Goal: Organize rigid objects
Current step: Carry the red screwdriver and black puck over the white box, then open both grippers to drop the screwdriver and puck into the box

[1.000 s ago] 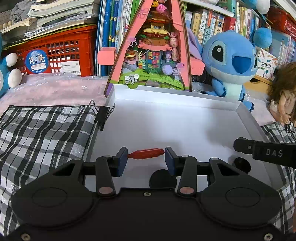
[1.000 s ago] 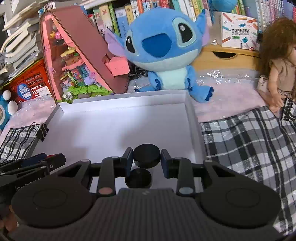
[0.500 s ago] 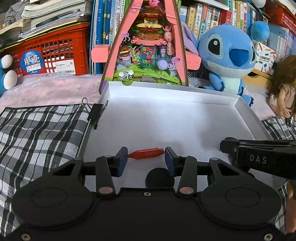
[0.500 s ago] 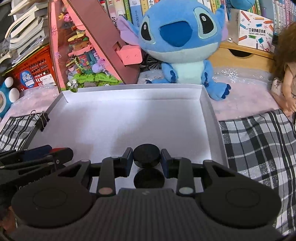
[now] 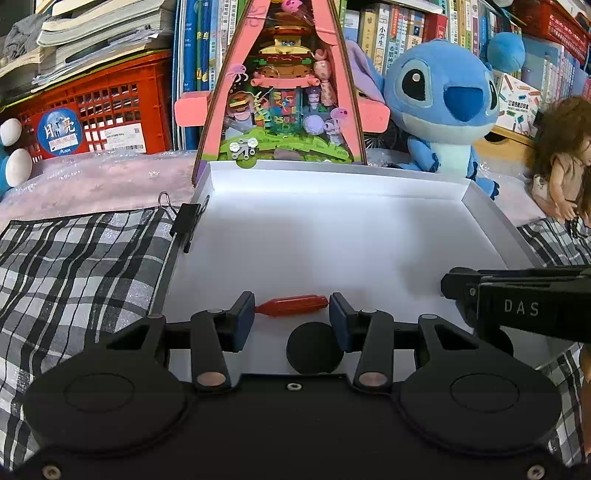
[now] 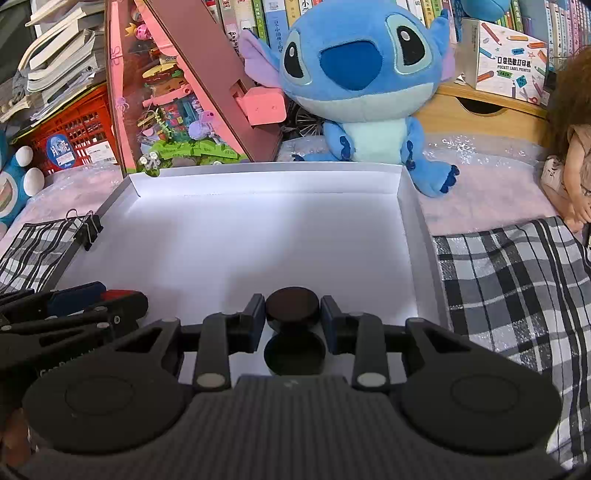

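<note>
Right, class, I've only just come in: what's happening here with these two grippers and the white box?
A person is working two hand-held grippers over a shallow white box on a table crowded with toys. The left gripper is closed on a small red piece, held crosswise between its pads. The right gripper is closed on a round black disc, above another black disc lying below it. Both held items hang over the near end of the box.

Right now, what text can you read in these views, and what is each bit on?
"DAS": right gripper.
"月亮" and "Moon": round blue sticker on the red crate.
"口袋热敏打印机 POCKET LABEL PRINTER": white box.
Book spines and the crate's white label: too small to read.
</note>
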Demonstrator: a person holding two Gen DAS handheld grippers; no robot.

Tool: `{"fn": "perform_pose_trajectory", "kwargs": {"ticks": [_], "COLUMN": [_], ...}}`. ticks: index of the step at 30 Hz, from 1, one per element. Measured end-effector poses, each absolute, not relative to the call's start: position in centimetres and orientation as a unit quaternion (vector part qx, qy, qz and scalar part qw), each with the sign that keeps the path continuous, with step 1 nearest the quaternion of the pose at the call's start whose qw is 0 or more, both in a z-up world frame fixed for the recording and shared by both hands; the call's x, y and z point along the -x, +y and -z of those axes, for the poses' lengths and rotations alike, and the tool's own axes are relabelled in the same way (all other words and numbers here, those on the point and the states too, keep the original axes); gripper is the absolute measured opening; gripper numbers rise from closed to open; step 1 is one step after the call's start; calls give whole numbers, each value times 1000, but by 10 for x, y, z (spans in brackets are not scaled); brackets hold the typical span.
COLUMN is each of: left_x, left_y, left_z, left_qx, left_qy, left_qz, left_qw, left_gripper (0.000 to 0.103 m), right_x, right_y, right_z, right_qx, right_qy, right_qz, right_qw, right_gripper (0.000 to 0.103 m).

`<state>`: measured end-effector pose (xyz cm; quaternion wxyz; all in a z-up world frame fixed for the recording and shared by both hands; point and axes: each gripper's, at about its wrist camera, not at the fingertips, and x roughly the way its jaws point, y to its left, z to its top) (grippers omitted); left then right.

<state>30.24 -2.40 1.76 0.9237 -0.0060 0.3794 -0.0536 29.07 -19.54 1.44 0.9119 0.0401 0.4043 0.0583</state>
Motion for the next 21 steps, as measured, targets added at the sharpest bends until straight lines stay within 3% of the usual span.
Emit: {"fn": "perform_pose_trajectory", "kwargs": {"ticks": [10,12,15,21], "left_x": [-301,-301,-299,-283], "left_y": [-27,-26,-24,-21], "left_z": [-17,-18,-21,-36], "left_qx": [5,10,18,11], "left_qy": [378,379,378,354], "left_qz": [53,54,58,56], "left_qw": [924,924,924,933], "left_gripper": [42,44,54,75], "right_x": [-290,-290,-289,-278], "right_y": [-193,-193,-195,-198], "right_z": [-13,-14,-16,-31], "right_qx": [-32,-31,-45,-44], "right_qy": [402,399,393,377], "right_qz": [-55,-54,-56,-64], "right_qw": [913,915,917,923], "right_gripper": [42,49,59,68]}}
